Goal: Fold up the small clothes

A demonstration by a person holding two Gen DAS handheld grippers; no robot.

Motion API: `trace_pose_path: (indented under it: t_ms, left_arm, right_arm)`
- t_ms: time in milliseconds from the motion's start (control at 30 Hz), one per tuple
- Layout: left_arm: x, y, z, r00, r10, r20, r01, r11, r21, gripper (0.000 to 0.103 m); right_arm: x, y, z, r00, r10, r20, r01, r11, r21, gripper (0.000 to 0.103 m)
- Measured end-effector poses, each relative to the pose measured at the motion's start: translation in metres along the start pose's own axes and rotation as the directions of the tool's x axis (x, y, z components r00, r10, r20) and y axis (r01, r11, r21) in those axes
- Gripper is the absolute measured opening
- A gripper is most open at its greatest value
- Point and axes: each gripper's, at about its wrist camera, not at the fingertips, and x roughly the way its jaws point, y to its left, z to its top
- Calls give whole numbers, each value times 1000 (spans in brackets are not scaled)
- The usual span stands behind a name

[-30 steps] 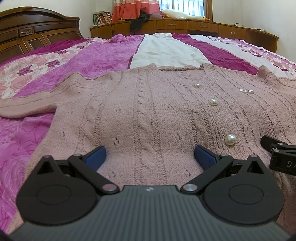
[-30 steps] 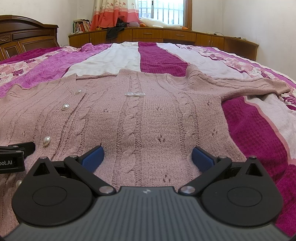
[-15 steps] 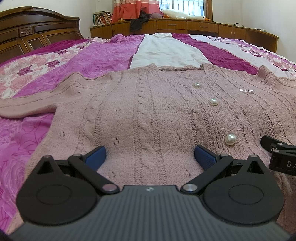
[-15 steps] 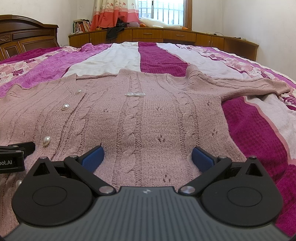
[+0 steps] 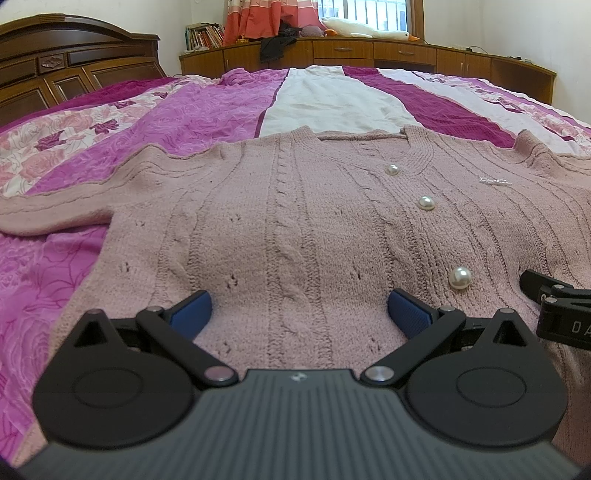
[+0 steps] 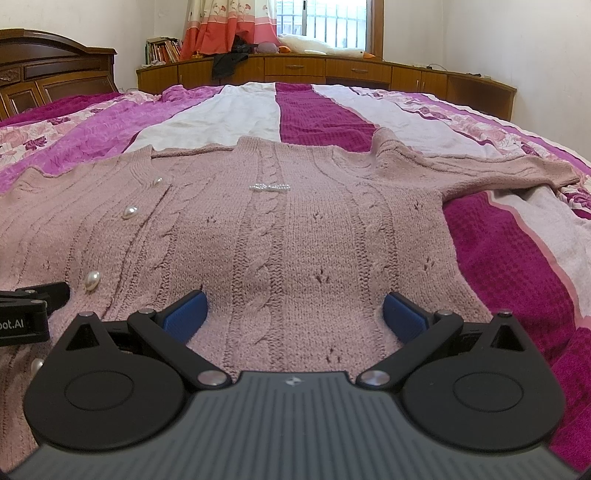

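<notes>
- Pink cable-knit cardigan (image 5: 295,221): lying flat and face up on the bed, spread to its full width, with its hem nearest both cameras and its V-neck pointing toward the far cabinets.
- Left sleeve (image 5: 55,210): stretching outward over the bedspread in the left wrist view; right sleeve (image 6: 498,170): stretching outward likewise in the right wrist view.
- Pearl buttons (image 5: 460,277): running in a line up the front placket toward the neck; a small beaded bow (image 6: 269,187) is sitting on the chest panel beside that line.
- Left gripper (image 5: 299,310): hovering low over the hem on the wearer's-right half of the garment, its blue pads (image 5: 192,314) standing wide apart and holding nothing.
- Right gripper (image 6: 293,312): hovering low over the hem on the other half, its blue pads (image 6: 402,317) standing equally wide apart, with only knit fabric showing between them.
- Each gripper is appearing at the edge of the other's view, so the two are working side by side, near each other but apart.
- Bedspread (image 6: 498,258): lying under the cardigan, striped in magenta, white and rose print.
- Wooden headboard (image 5: 74,70): standing at the left; low wooden cabinets (image 6: 332,70) are lining the far wall below a curtained window (image 6: 321,18), with a plush goose (image 5: 365,31) lying on top.
</notes>
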Motion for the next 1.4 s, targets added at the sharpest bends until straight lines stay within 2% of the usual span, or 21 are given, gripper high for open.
trace_pose_path:
  t_ms: [300,500,767,867,1133,1400]
  left_arm:
    - [2,1,-1,1000,1,-2,-1,1000,0,103]
    - [-1,3,7,1000,-2,-23,2,1000,5,103]
    - [-6,8,22,996,-16,-83,15,1000,-3,103]
    - [-10,11,30,995,-19,-95,18,1000,-12,103]
    - [-18,12,55,996,-10,-87,9,1000,-13,103]
    - [-13,10,74,996,-3,-94,1,1000,-14,103]
  right_arm:
    - [2,-2,0,1000,7,-9,-7,1000,8,103]
    - [4,-3,7,999,18,-50,-19,1000,-6,103]
    - [-3,-20,29,987,103,-124,-103,995,9,103]
    - [-11,-33,44,986,120,-117,-115,992,48,103]
    - [-18,-70,86,995,71,-74,-69,997,31,103]
    - [1,-105,114,999,21,-37,-19,999,41,103]
